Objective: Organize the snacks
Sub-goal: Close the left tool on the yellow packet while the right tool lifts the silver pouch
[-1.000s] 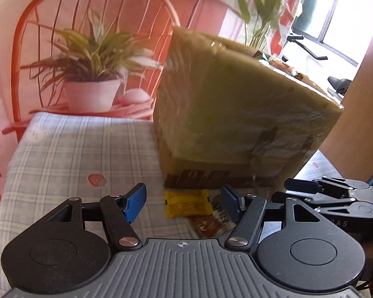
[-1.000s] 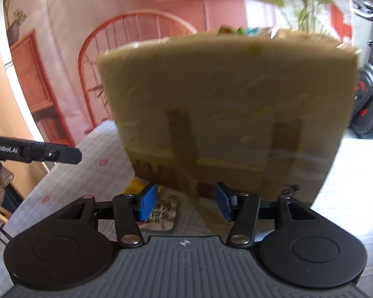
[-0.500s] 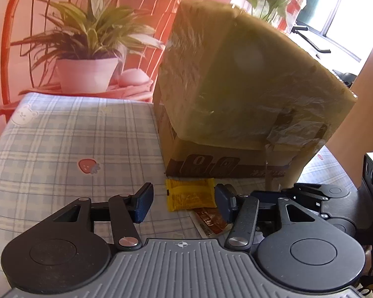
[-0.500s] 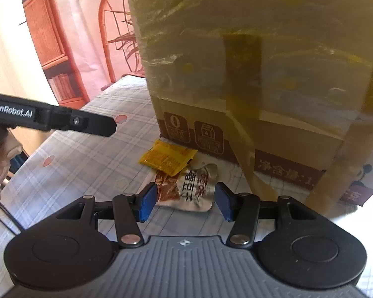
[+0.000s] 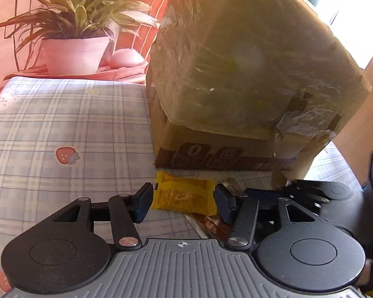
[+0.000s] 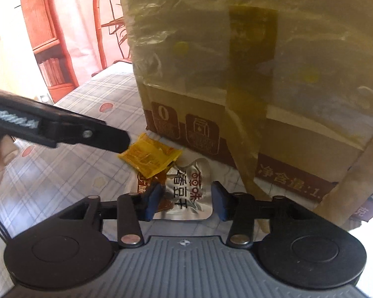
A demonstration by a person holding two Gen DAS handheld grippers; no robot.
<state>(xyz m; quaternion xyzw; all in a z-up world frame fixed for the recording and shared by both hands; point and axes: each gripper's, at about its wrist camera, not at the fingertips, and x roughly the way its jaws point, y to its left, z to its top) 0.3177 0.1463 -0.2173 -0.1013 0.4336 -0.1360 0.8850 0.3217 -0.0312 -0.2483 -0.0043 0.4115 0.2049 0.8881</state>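
Left wrist view: the left claw (image 5: 184, 203) stood unclenched around a yellow snack packet (image 5: 185, 193), its blue pads (image 5: 144, 202) just beside the packet's two ends without pressing them. The packet, flat, crinkled and glossy, lay on the checked worktop (image 5: 62, 124) just before a tape-wrapped cardboard box (image 5: 248, 74); its near corner overlapped a second, partly hidden wrapper. A potted plant (image 5: 74, 37) stood beyond the worktop's far edge. The right claw (image 5: 310, 191) showed at the right margin.

Right wrist view: the right claw (image 6: 185, 198) was closing, jaws either side of a silver snack pouch (image 6: 186, 193) printed with red and black characters. Whether the pads already pressed it could not be told. The yellow packet (image 6: 150, 157) overlapped the pouch's far corner, beside the box (image 6: 261, 62). One left claw finger (image 6: 62, 131) reached the packet's edge.
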